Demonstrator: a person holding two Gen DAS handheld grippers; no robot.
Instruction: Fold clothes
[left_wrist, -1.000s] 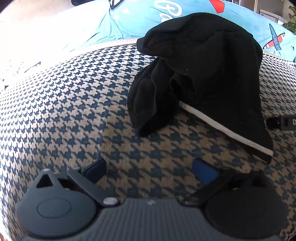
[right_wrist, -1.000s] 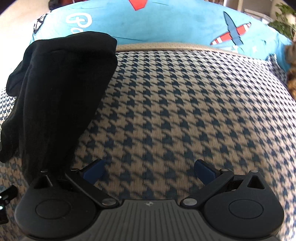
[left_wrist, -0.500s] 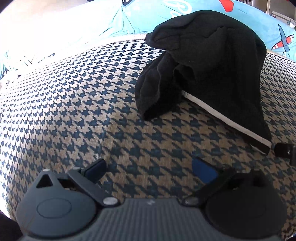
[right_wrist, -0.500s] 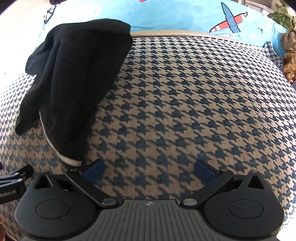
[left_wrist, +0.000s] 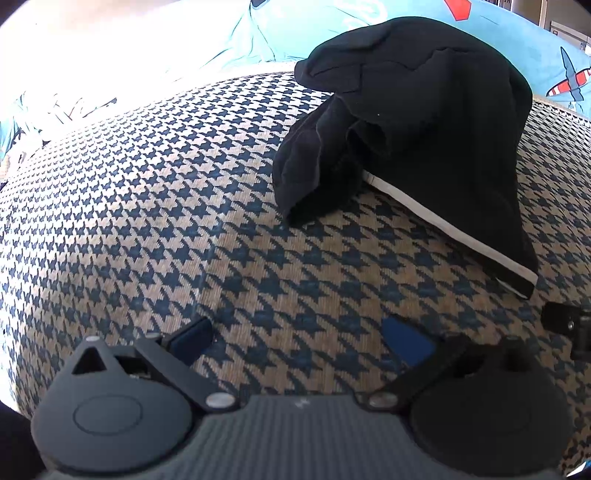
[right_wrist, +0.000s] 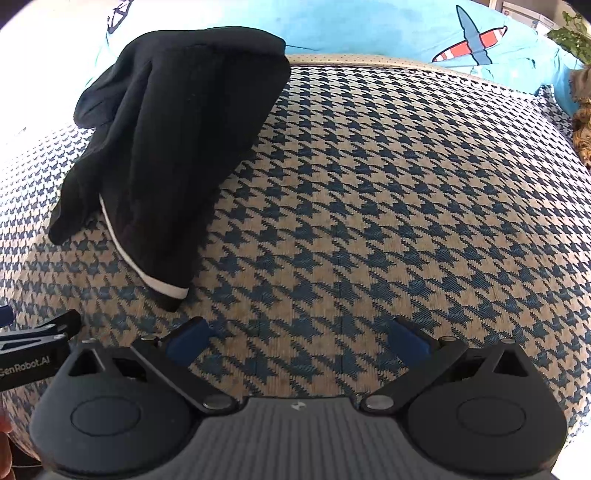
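Note:
A black garment (left_wrist: 424, 122) with a white stripe along one edge lies bunched on the houndstooth cover (left_wrist: 147, 206), at the upper right of the left wrist view. The same black garment (right_wrist: 173, 140) fills the upper left of the right wrist view, its striped end pointing toward me. My left gripper (left_wrist: 299, 339) is open and holds nothing, well short of the cloth. My right gripper (right_wrist: 299, 336) is open too, over bare cover, with the garment's striped tip just beyond its left finger (right_wrist: 188, 338).
A turquoise blanket (right_wrist: 369, 29) with printed airplanes lies behind the garment. The right gripper's finger (left_wrist: 565, 321) shows at the right edge of the left wrist view; the left gripper's body (right_wrist: 33, 350) shows at the left edge of the right wrist view. A plant (right_wrist: 572, 33) stands far right.
Both grippers have drawn back from the garment, which now looks farther away in each view. Both stay open and the cloth has not moved.

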